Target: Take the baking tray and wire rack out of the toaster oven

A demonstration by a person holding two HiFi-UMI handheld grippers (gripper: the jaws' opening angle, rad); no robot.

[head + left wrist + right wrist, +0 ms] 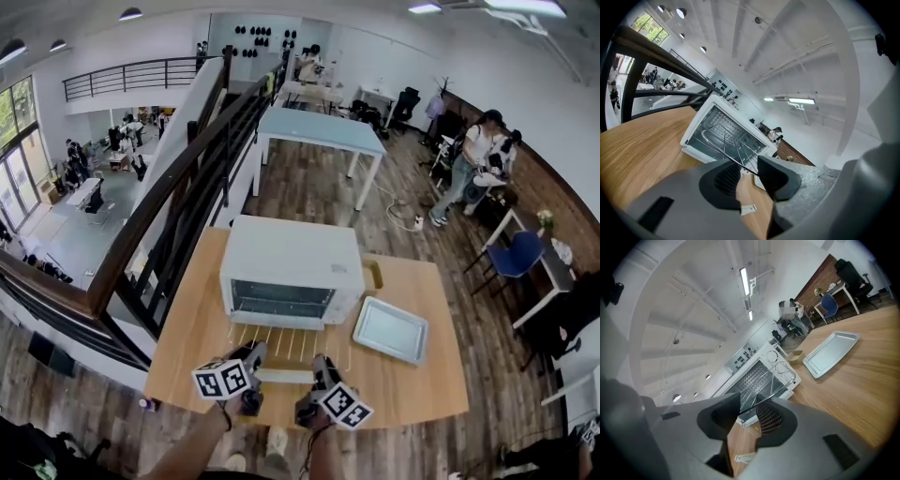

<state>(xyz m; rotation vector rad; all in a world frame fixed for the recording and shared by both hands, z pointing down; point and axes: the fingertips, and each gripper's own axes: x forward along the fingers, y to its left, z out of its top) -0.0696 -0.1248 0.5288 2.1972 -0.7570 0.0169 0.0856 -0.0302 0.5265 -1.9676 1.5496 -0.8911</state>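
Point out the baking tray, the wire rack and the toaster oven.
baking tray [390, 330]: head view, its bare flat middle.
wire rack [286, 345]: head view, its middle bars.
toaster oven [292, 253]: head view, its white top.

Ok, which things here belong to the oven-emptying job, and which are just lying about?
Job in hand:
toaster oven
wire rack, partly pulled out, gripped by the left gripper and the right gripper
baking tray, already out on the wooden table

Lying about:
small tan container beyond the baking tray
blue chair
light blue table further back
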